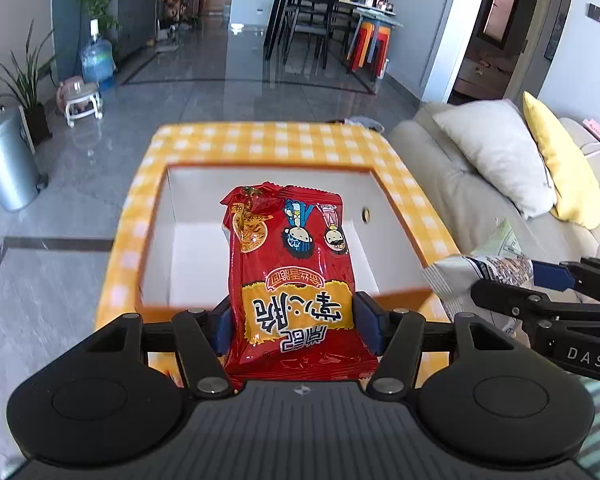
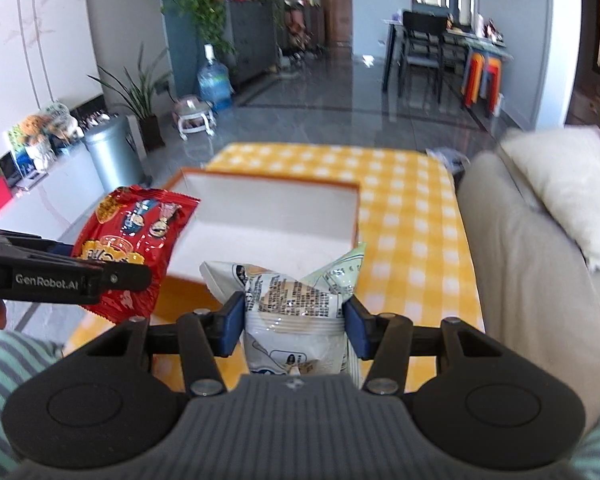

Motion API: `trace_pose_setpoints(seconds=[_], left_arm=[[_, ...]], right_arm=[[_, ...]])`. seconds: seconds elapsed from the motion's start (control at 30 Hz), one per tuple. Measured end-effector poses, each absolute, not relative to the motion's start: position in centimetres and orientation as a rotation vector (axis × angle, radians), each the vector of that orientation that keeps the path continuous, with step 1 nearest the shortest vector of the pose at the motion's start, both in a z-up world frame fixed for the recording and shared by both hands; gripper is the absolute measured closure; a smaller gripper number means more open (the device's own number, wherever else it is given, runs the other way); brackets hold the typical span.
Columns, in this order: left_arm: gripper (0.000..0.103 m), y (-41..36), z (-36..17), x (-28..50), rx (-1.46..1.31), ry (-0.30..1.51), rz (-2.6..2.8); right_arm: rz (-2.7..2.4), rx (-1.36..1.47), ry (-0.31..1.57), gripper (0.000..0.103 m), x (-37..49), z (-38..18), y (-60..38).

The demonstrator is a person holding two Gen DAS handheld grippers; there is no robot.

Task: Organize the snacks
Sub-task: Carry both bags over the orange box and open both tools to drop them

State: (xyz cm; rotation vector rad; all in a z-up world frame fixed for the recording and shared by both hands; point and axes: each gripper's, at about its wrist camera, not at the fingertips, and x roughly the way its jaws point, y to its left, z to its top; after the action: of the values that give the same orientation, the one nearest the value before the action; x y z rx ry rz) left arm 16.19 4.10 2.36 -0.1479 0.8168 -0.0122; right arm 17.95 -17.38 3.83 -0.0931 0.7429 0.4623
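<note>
- Your left gripper (image 1: 296,322) is clamped on the red snack bag (image 1: 288,264); its blue pads press both side edges of the bag's lower part.
- The red snack bag's long axis runs straight out along the fingers, its far end hanging over the near edge of the white box (image 1: 188,196).
- Your right gripper (image 2: 294,320) is clamped on the white snack bag (image 2: 292,300), pinched at the waist so the top flares out above the pads.
- The white snack bag also points forward along its gripper, its top lying over the near right corner of the white box in the right wrist view.
- The white box sits open and looks empty on the yellow checked table (image 1: 268,140), towards its near left part, ahead of and below both grippers.
- Neither bag touches the box or the table; both are held in the air.
- I judge your left gripper the better placed: the box opening lies squarely in front of it, while the right one stands off the box's right edge and would have to come across.
- The two bags are near each other at the near edge, so dropping both at once risks a clash.
</note>
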Motion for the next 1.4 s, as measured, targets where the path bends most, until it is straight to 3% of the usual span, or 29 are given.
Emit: trace_pose_setpoints(seconds=[0.47, 0.83, 1.4], left_arm=[[0.035, 8.3, 1.8, 24.5, -0.093, 0.893, -0.017], [0.035, 9.2, -2.3, 30.2, -0.029, 1.07, -0.058], [0.035, 8.6, -6.7, 32.8, 0.079, 1.272, -0.045]], right_arm=[[0.54, -0.196, 0.659, 0.053, 25.5, 4.7, -10.3], [0.548, -0.225, 0.887, 0.053, 34.0, -0.7, -6.1], [0.576, -0.223, 1.179, 0.052, 37.5, -8.3, -4.4]])
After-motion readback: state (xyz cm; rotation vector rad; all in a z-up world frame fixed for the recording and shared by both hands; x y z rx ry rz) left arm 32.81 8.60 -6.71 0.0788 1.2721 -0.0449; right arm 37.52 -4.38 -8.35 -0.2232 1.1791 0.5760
